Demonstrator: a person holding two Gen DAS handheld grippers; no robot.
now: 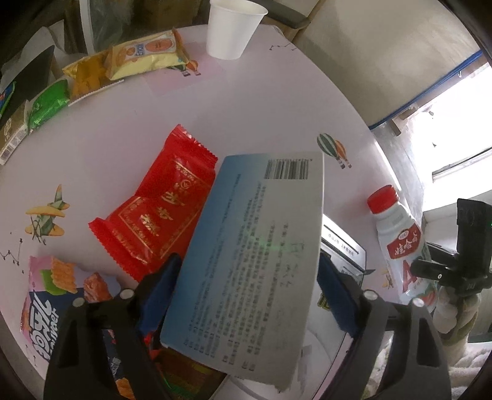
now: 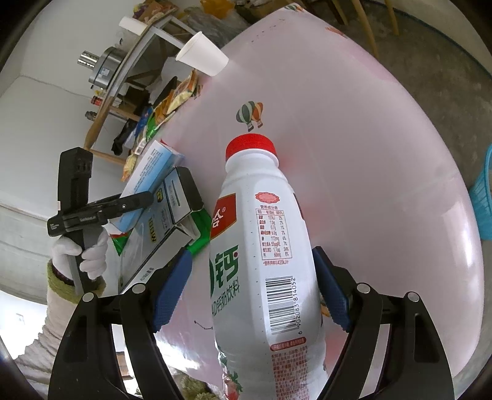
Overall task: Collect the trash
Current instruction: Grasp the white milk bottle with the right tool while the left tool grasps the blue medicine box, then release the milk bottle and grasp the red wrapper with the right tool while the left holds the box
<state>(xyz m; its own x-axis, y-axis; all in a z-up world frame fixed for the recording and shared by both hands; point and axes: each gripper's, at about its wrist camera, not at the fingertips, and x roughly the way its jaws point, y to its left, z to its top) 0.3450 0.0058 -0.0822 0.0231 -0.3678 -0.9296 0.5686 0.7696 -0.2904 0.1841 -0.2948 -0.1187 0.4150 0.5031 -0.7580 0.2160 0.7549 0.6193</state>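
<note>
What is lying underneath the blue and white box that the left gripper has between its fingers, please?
Under the blue and white box a red snack wrapper sticks out to the left, its right part covered. A silver carton shows past the box's right edge; anything else beneath is hidden.

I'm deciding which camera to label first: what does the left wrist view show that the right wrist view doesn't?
Only the left wrist view: the red wrapper and the pink snack bag on the table, beside the blue box between the left tongs.
Only the right wrist view: the bottle's barcode side and a blue basket off the table.
Both: the white bottle, blue box, paper cup and pink table.
</note>
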